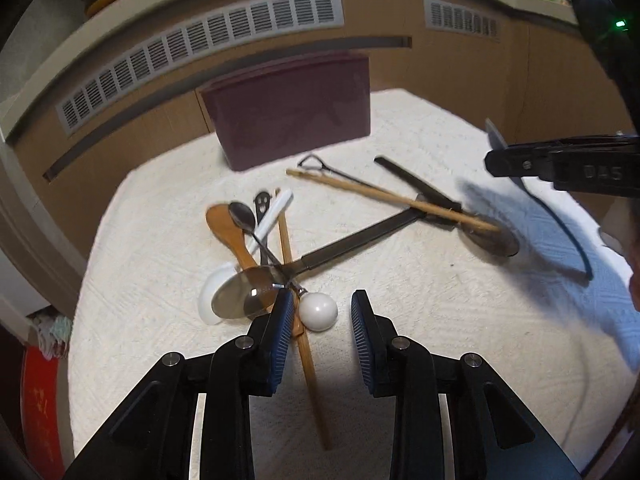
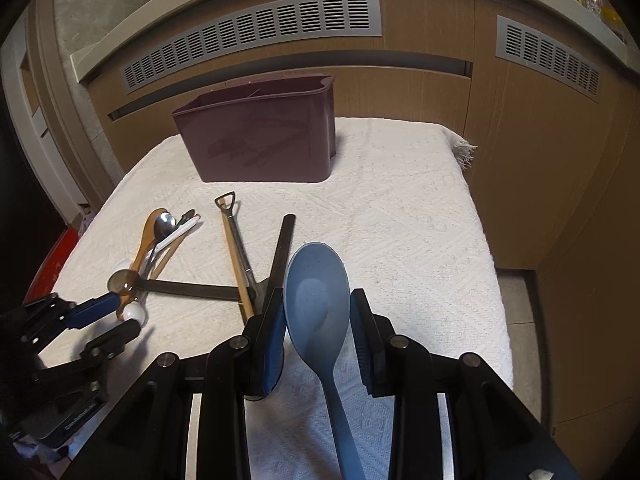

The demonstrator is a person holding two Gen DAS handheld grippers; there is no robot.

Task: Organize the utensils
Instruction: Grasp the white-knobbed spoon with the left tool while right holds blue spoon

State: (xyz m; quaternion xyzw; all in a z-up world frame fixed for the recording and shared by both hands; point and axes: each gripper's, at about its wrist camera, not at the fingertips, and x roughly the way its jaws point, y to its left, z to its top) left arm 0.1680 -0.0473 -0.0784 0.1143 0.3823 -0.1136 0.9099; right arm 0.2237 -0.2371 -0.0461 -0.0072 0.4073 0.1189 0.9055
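Note:
A pile of utensils lies on the white cloth: a wooden spoon [image 1: 228, 232], a metal spoon [image 1: 244, 216], a black-handled ladle [image 1: 360, 240] and a chopstick [image 1: 308, 360]. One utensil ends in a white ball [image 1: 318, 311] that sits between the fingers of my left gripper [image 1: 320, 314], close to the left pad [image 1: 282, 320] and clear of the right one; this gripper is open. In the right wrist view the left gripper [image 2: 129, 314] straddles the same ball [image 2: 134, 313]. My right gripper [image 2: 316, 304] is shut on the bowl of a blue spoon [image 2: 316, 280], held above the cloth.
A maroon utensil caddy [image 1: 292, 120] [image 2: 260, 140] stands at the back of the cloth-covered table [image 2: 400, 208]. Behind it is a wooden cabinet front with grey vents [image 2: 256, 32]. Long utensils [image 2: 240, 256] lie crossed mid-table. The table edge drops off at right [image 2: 500, 280].

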